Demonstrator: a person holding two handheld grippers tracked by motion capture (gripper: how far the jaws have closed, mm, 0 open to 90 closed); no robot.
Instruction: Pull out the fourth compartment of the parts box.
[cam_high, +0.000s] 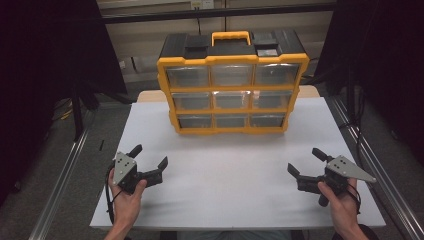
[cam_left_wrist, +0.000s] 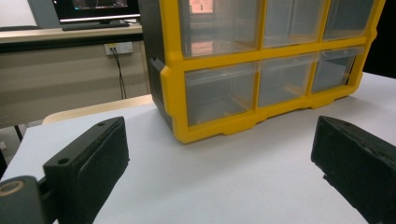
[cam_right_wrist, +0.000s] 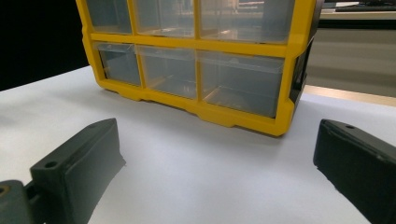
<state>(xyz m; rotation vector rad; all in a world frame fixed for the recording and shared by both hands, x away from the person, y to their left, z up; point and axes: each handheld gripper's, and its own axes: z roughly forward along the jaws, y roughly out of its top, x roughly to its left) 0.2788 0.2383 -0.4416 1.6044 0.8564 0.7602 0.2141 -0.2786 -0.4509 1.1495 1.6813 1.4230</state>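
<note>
A yellow and black drawer cabinet (cam_high: 231, 82) stands upright at the far middle of the white table (cam_high: 230, 170), with three rows of three clear drawers, all pushed in. Its lower rows face the left gripper view (cam_left_wrist: 261, 79) and the right gripper view (cam_right_wrist: 191, 70). My left gripper (cam_high: 149, 156) rests near the front left of the table, open, nothing between its jaws. My right gripper (cam_high: 306, 161) sits near the front right, open and empty too. Both are well short of the cabinet.
A yellow carry handle (cam_high: 230, 37) tops the cabinet. Metal rails (cam_high: 65, 170) run along both sides of the table. Dark curtains hang left and right. A desk with a monitor (cam_left_wrist: 95, 10) stands behind in the left gripper view.
</note>
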